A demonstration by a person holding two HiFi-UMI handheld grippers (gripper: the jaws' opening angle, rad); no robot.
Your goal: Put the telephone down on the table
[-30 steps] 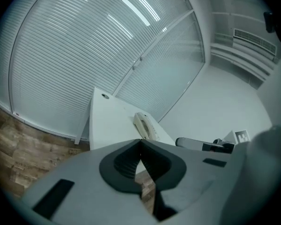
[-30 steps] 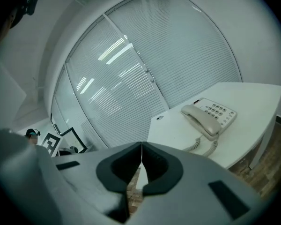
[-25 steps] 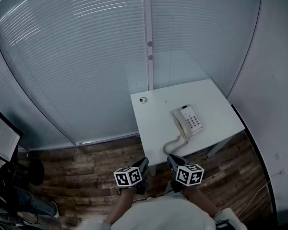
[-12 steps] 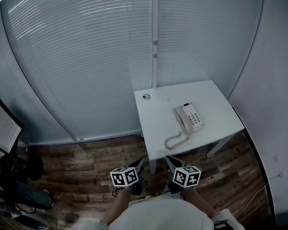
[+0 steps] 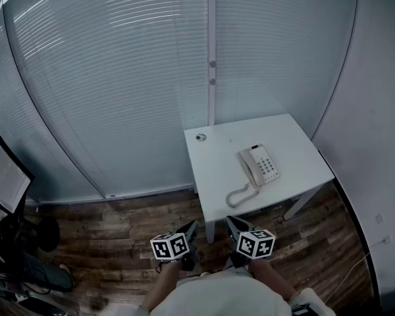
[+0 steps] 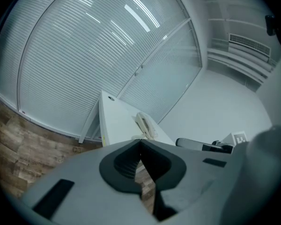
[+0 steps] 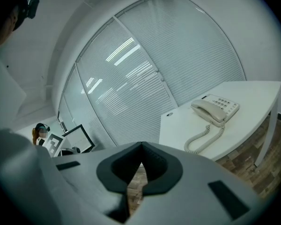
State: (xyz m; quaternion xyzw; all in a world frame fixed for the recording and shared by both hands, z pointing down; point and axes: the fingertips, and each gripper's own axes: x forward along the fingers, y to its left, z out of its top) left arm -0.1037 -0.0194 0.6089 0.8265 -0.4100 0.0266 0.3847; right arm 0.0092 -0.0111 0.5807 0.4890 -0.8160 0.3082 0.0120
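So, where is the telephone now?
In the head view the telephone sits on the white table, near its middle, with its coiled cord running toward the near edge.

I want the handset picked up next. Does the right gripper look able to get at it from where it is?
Probably yes: only the cord lies between the right gripper and the handset, but its jaws are shut and it sits short of the table.
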